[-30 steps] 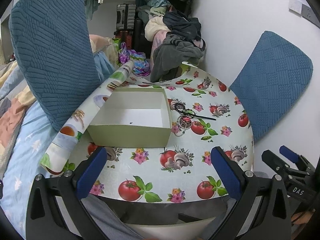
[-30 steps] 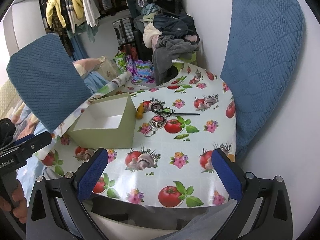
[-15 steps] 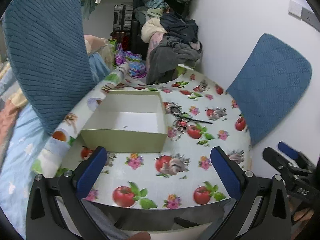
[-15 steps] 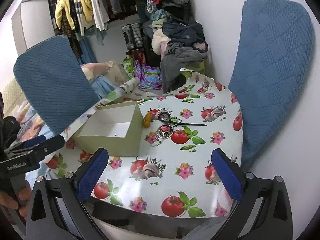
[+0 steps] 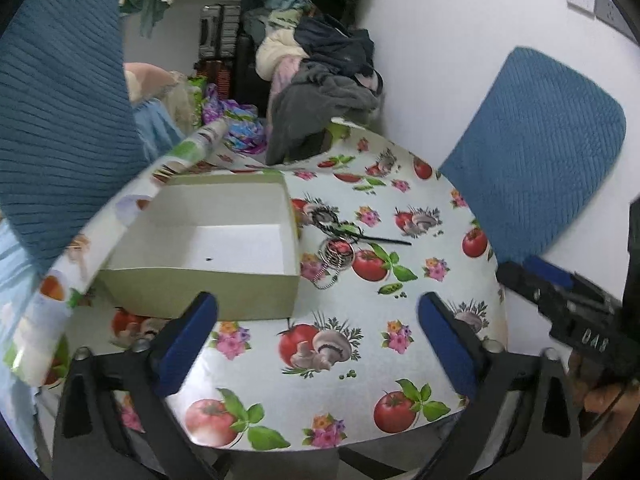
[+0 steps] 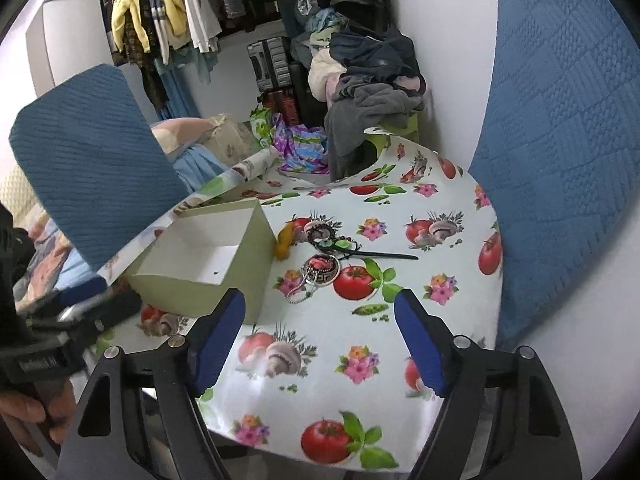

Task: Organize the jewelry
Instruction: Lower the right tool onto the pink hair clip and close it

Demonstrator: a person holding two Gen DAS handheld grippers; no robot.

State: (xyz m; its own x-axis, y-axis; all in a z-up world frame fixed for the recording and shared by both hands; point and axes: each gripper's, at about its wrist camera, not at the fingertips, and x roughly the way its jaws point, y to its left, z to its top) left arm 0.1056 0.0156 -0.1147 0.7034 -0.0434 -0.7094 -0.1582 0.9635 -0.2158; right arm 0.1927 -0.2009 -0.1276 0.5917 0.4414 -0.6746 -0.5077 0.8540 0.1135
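A pale green open box point(image 5: 208, 248) stands on the round table point(image 5: 360, 360) with its fruit-print cloth; it also shows in the right wrist view point(image 6: 208, 264). Beside its right wall lies a small heap of jewelry: a round pendant on a chain point(image 6: 320, 272), a dark beaded piece with a long black pin point(image 6: 344, 246) and a yellow piece point(image 6: 285, 240). The heap shows in the left wrist view point(image 5: 338, 250). My left gripper point(image 5: 316, 320) is open and empty above the table's near part. My right gripper point(image 6: 320, 320) is open and empty, just short of the pendant.
Two blue chair backs flank the table, one on the left point(image 5: 60, 100) and one on the right point(image 5: 532, 152). A pile of clothes point(image 5: 324, 80) sits behind the table. A white wall point(image 6: 448, 40) lies at the right. The table's near edge point(image 6: 320, 452) is close below.
Both grippers have moved forward over the table toward the box and the jewelry. Their jaws stand somewhat narrower than before.
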